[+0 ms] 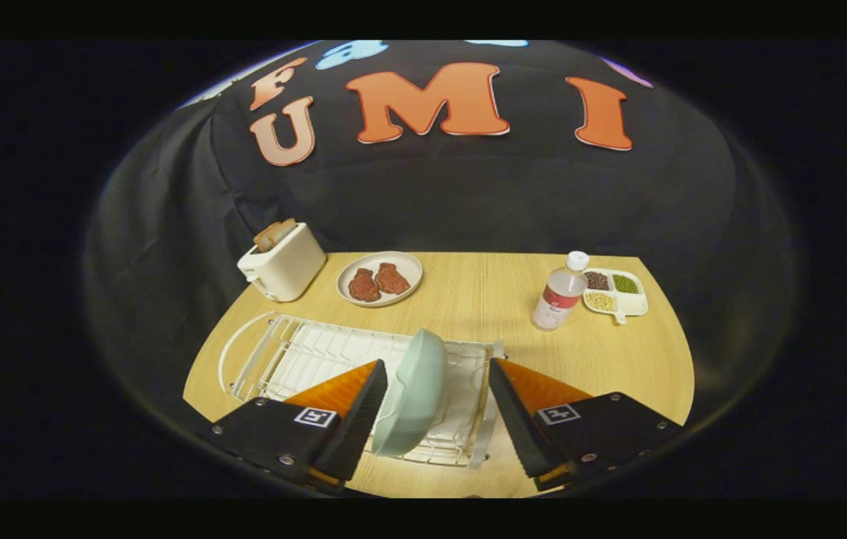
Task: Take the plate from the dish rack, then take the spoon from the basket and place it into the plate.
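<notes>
Rack [281, 352] plate [412, 389] btwn open gripper [435, 400] fingers

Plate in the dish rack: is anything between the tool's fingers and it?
Nothing visible. The pale green plate stands on edge in the white wire dish rack, inside the open tool; one finger lies close beside it, the other stands apart.
</notes>
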